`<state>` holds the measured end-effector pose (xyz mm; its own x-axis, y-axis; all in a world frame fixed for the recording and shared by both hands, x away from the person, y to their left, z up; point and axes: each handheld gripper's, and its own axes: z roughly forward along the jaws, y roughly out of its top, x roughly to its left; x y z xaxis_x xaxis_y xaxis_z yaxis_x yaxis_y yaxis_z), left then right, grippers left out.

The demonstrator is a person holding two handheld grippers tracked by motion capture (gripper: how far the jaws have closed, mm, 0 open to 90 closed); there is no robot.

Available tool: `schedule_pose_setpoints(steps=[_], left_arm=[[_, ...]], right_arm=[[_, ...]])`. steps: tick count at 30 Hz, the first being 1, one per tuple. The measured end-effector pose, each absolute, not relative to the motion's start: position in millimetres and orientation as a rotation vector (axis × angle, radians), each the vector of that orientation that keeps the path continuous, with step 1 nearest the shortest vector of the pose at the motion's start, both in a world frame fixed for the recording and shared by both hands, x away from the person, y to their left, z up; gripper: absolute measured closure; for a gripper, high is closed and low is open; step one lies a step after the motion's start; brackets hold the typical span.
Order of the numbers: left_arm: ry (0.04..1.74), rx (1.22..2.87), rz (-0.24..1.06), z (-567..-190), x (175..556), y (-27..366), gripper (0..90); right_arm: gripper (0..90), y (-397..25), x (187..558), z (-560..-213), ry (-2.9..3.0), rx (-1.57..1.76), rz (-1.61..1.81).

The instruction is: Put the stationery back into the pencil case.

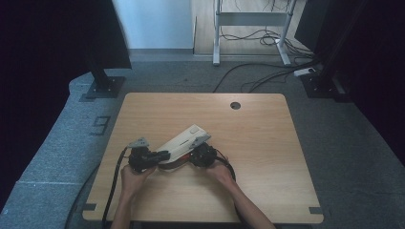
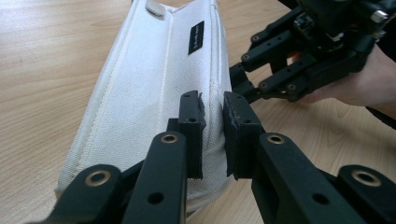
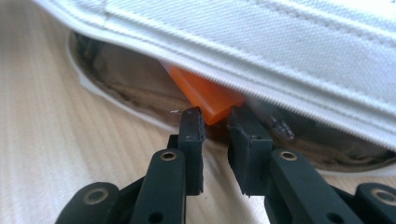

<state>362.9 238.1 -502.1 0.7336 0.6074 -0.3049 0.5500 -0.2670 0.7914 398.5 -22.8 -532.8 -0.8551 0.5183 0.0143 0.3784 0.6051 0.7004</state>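
A white fabric pouch [image 1: 184,139] lies slanted on the wooden table [image 1: 260,143]. In the left gripper view, my left gripper [image 2: 213,109] pinches a raised fold of the pouch [image 2: 149,88] near its near end. In the right gripper view, the pouch [image 3: 261,51] gapes along its lower edge. An orange flat block [image 3: 205,93] sticks out of that gap. My right gripper [image 3: 215,119] is shut on the block's tip. From above, the left gripper [image 1: 164,155] and right gripper [image 1: 192,155] meet at the pouch's near end, each held by a hand.
The pouch carries a black label [image 2: 197,37] and a metal zip pull [image 3: 282,127]. A round cable hole [image 1: 235,105] sits near the table's far edge. Black stands, a white frame and floor cables lie beyond the table.
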Motion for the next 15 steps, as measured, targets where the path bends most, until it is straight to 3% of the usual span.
schedule_pose_setpoints(steps=[15], left_arm=[[0.863, 1.982, 0.071, -507.4, 357.4, 231.2, 73.9]], right_arm=[[60.2, -51.8, 395.0, -528.4, 2.612, 0.786, 1.11]])
